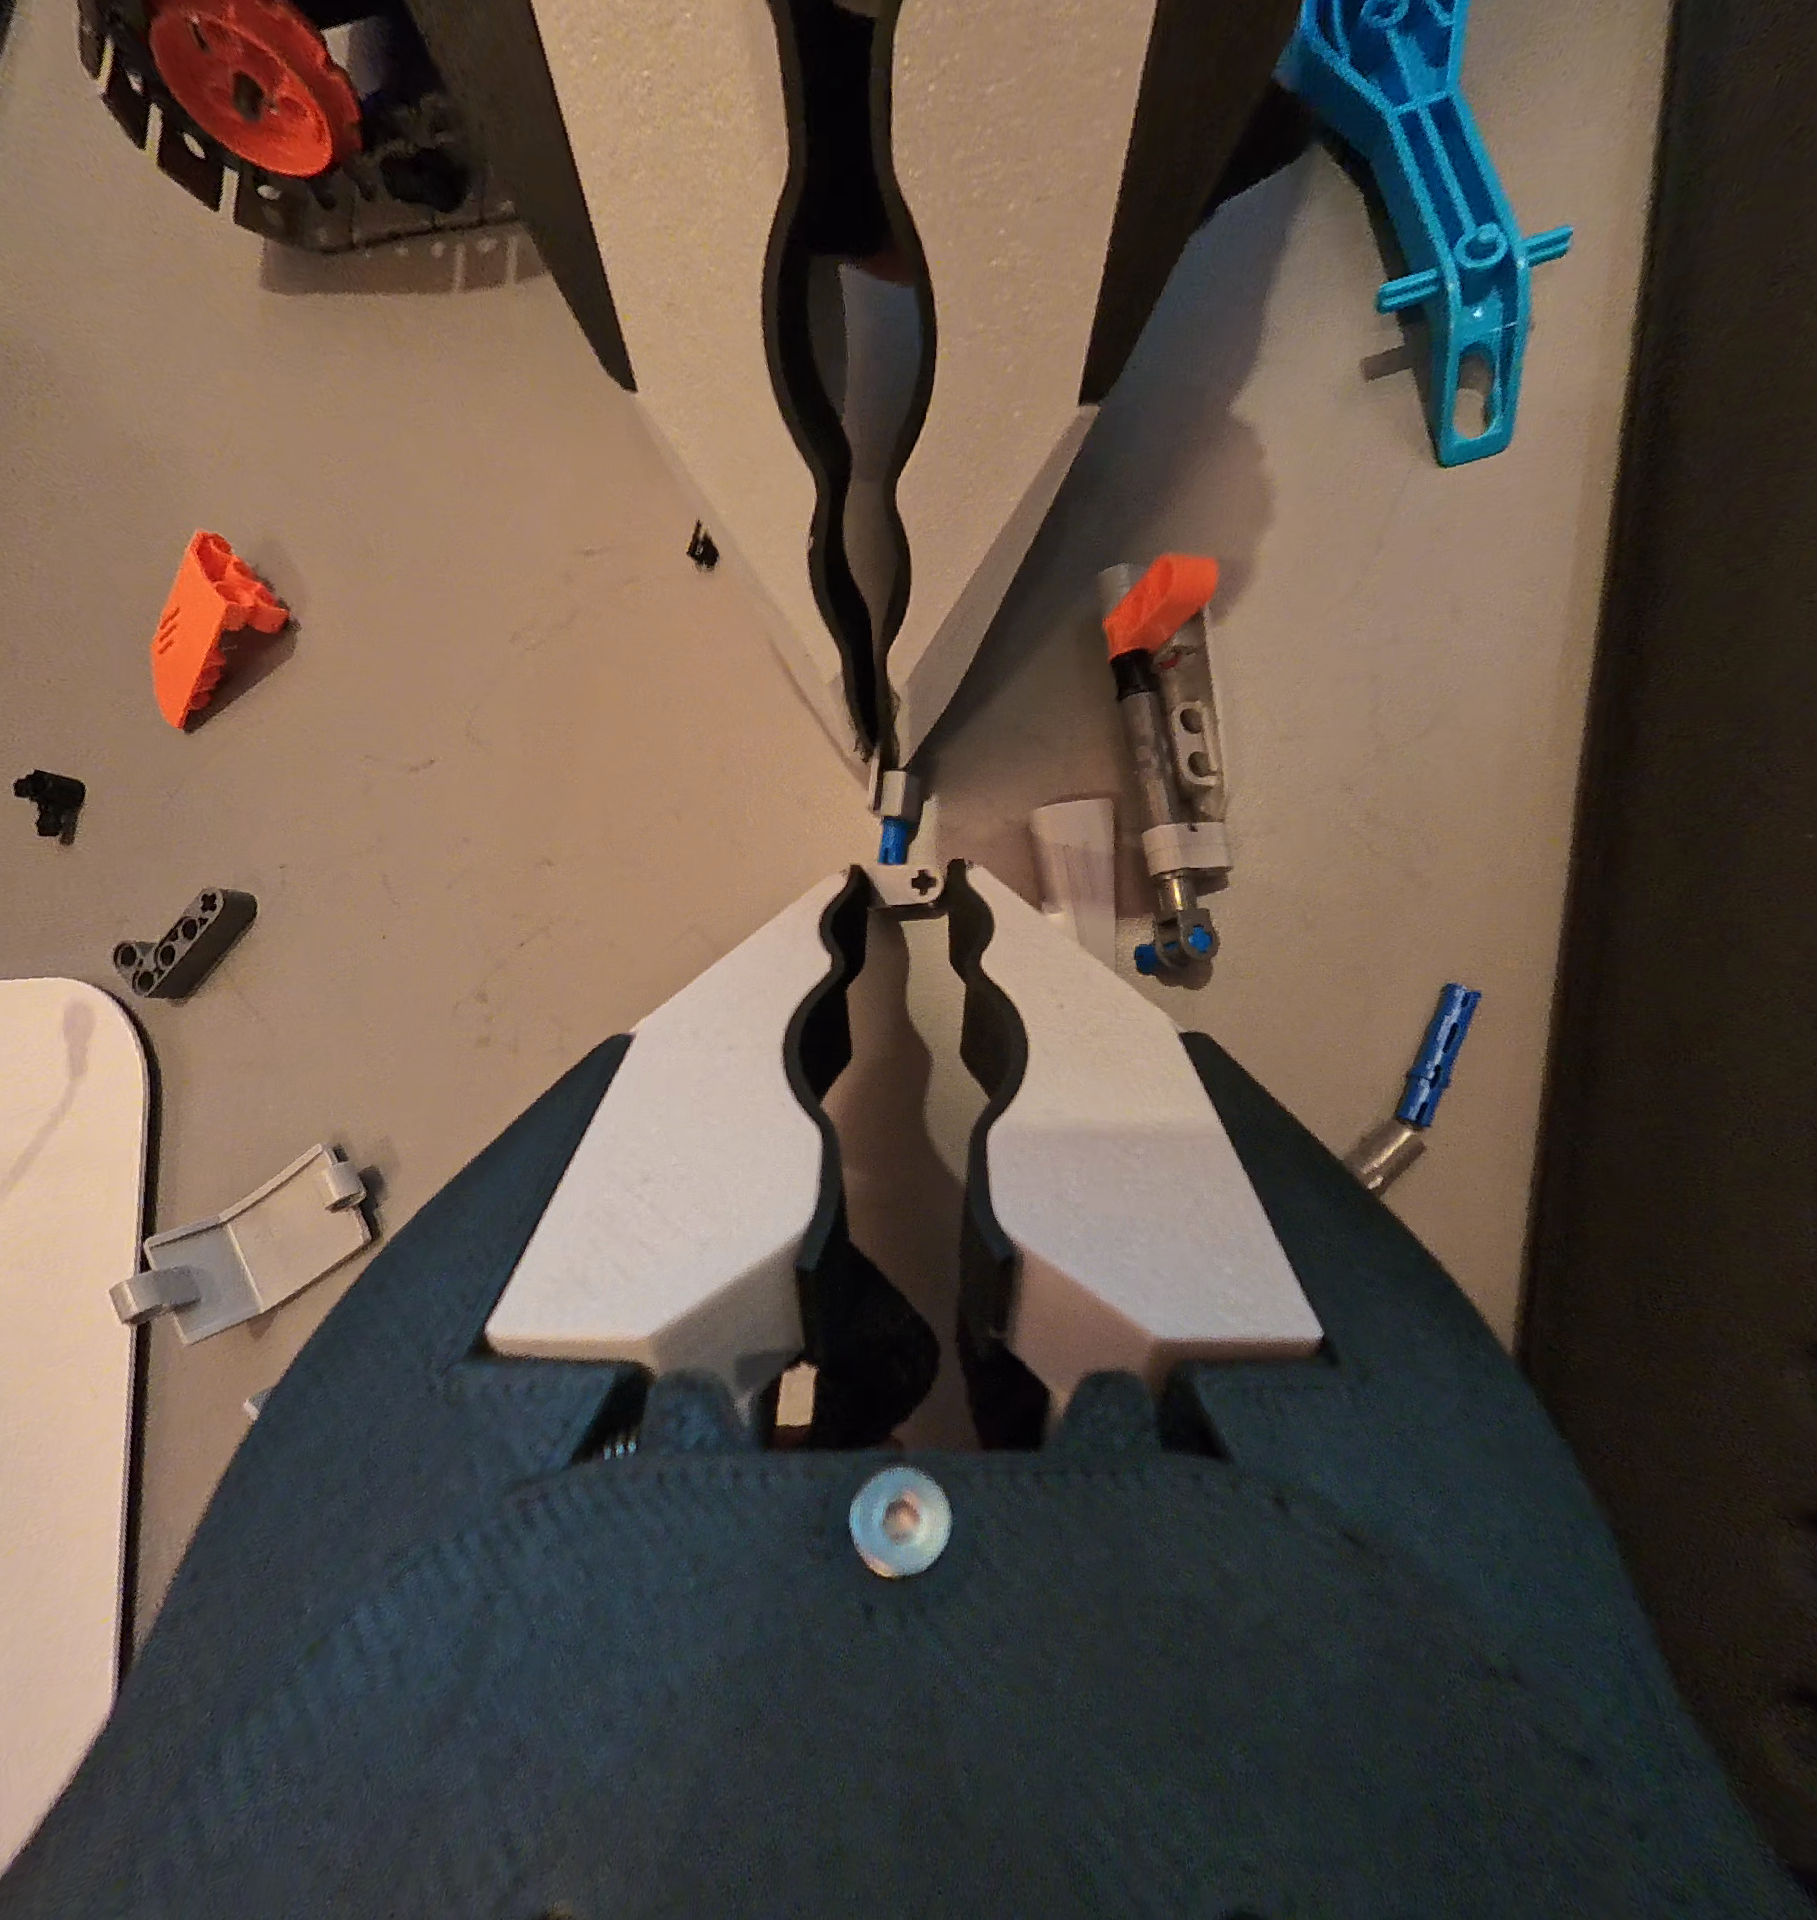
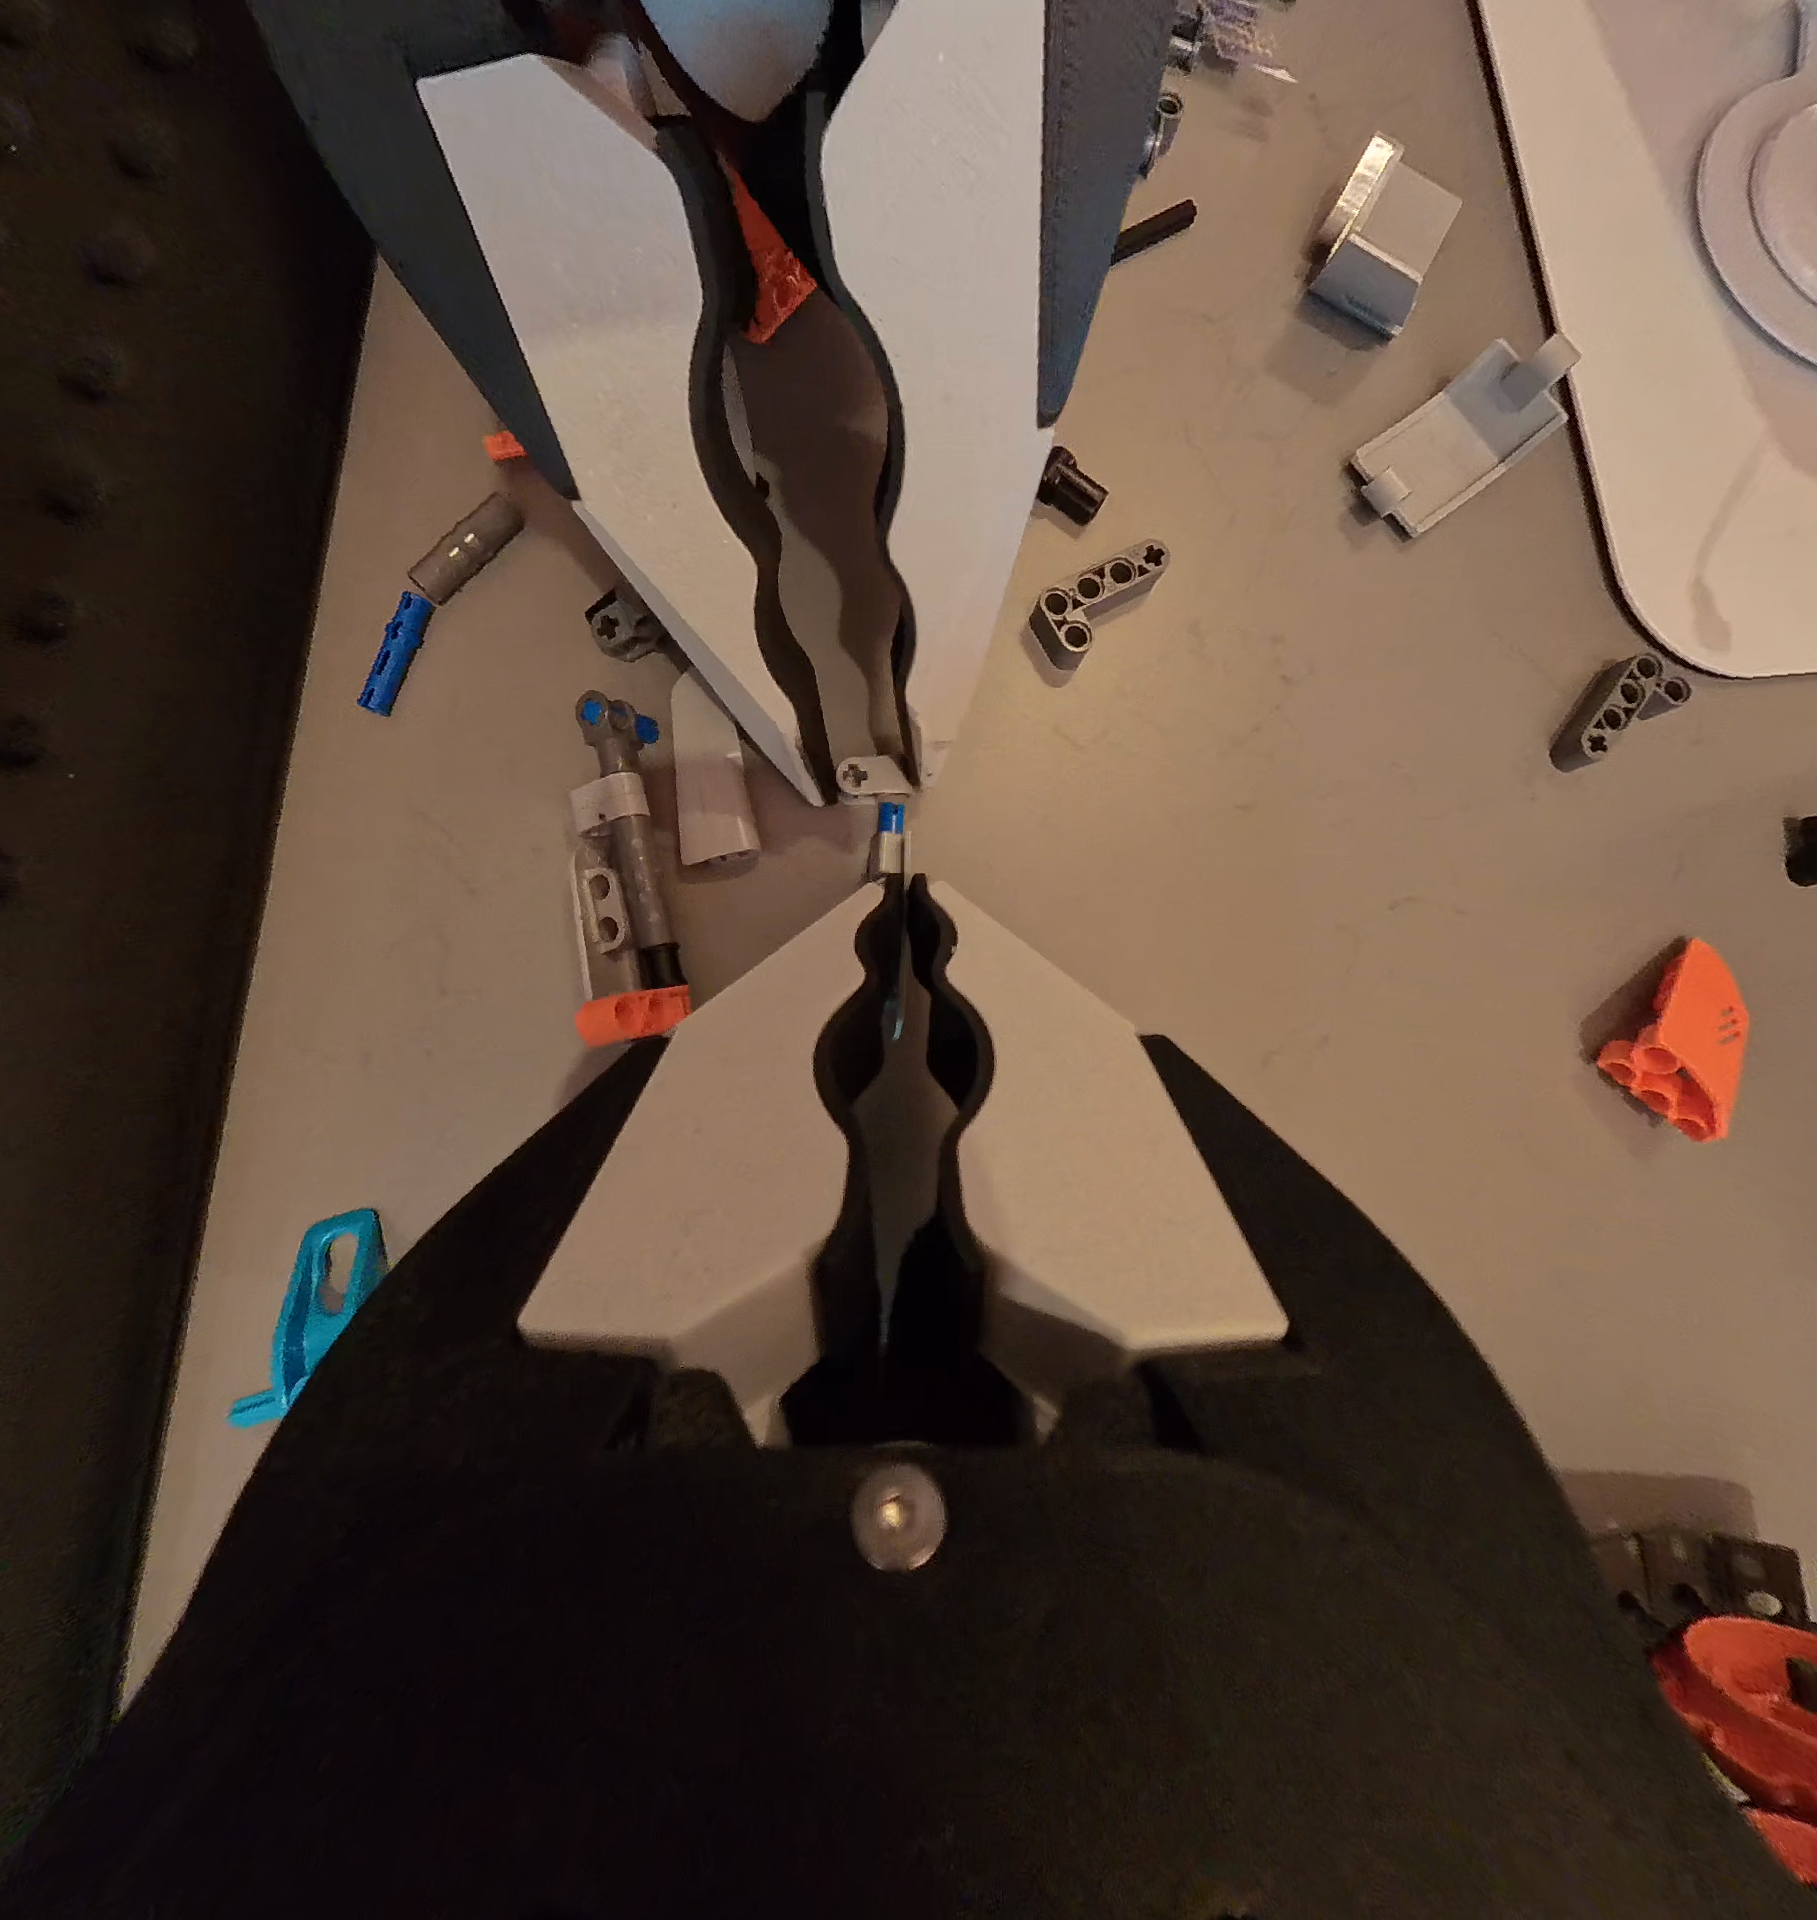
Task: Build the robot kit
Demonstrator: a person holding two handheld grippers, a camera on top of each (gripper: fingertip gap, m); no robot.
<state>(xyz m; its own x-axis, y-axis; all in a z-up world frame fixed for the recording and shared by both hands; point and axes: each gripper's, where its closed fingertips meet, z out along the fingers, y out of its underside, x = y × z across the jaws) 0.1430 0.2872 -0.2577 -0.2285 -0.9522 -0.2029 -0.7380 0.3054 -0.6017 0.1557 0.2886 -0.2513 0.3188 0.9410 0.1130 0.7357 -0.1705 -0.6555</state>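
beige tabletop [image 1: 488,499] is carrying loose parts: orange wedge [image 1: 210,628] lying left of fingers, grey cylinder assembly [image 1: 1169,758] lying right.

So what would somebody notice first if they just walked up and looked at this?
Two grippers meeting tip to tip in the middle: the left gripper pinches a small white connector, and the right gripper pinches a small grey piece with a blue pin, the pin pointing at the connector. Around them on the beige table lie toy building parts, like an orange wedge.

Orange wheel [image 1: 242,88] cut off at top edge; teal piece [image 2: 312,1309] perhaps half hidden
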